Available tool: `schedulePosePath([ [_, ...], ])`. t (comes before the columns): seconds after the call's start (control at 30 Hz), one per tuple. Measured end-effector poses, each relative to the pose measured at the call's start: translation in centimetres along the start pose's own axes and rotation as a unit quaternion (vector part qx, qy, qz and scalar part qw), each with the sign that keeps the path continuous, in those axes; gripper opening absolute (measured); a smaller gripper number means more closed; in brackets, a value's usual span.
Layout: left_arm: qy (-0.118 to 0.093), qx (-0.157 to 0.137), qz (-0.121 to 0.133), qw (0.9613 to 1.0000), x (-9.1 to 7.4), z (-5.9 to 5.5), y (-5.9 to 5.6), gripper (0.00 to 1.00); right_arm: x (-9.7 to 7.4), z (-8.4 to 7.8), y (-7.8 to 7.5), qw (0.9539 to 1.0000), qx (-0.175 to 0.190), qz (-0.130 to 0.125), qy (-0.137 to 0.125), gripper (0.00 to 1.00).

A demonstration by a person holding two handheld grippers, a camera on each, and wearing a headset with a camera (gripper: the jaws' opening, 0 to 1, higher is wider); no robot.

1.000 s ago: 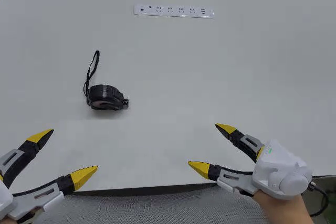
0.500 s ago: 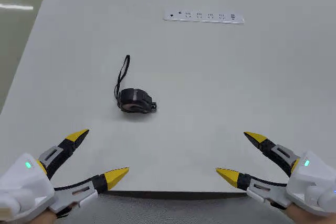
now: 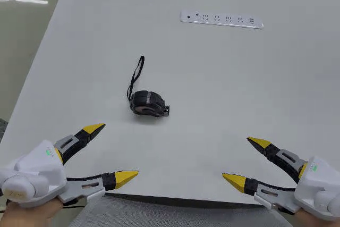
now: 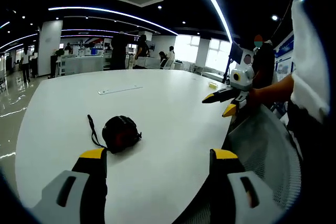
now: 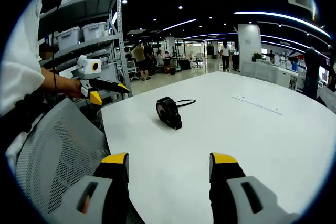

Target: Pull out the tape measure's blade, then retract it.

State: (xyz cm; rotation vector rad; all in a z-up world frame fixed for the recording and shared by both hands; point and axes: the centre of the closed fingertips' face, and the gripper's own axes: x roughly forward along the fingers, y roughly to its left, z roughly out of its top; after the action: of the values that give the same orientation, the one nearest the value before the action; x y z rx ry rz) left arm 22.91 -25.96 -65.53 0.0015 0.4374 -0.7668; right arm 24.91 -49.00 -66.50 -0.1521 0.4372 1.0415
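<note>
A black tape measure [image 3: 149,103] with a black wrist strap [image 3: 136,76] lies on the white table [image 3: 212,78], its blade pulled in. It also appears as tape measure [image 4: 121,133] and tape measure [image 5: 168,112]. My left gripper [image 3: 110,150] hovers open at the table's near edge, below and left of the tape measure. My right gripper [image 3: 247,159] hovers open at the near edge, to the right of it. Both grippers are empty and well apart from the tape measure. The left gripper [image 4: 158,153] and right gripper [image 5: 168,157] stand with jaws wide.
A white power strip [image 3: 221,19] lies flat at the far side of the table. A grey mesh chair back [image 3: 149,213] sits just under the near table edge. The floor drops away past the table's left edge. People stand far off in the room.
The head camera has swung left, so everything sits further right in view. Both grippers stay open near the front edge; the left one has come up further into view.
</note>
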Motion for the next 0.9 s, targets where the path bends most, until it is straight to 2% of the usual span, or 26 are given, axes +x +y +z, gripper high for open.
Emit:
schedulePosePath([
  [0.33,0.021,0.024,-0.034,0.9989,1.5,0.2,1.1,0.78,1.8,0.5,-0.6,0.9996,-0.016,0.025,0.0,0.62],
  [0.5,0.021,0.031,-0.049,0.9981,2.4,0.8,1.8,0.78,3.0,0.5,-1.0,0.999,-0.023,0.038,0.003,0.61],
  [0.9,0.041,0.066,-0.084,0.9935,4.3,0.8,3.4,0.78,5.4,0.8,-1.8,0.9966,-0.041,0.07,0.009,0.6],
])
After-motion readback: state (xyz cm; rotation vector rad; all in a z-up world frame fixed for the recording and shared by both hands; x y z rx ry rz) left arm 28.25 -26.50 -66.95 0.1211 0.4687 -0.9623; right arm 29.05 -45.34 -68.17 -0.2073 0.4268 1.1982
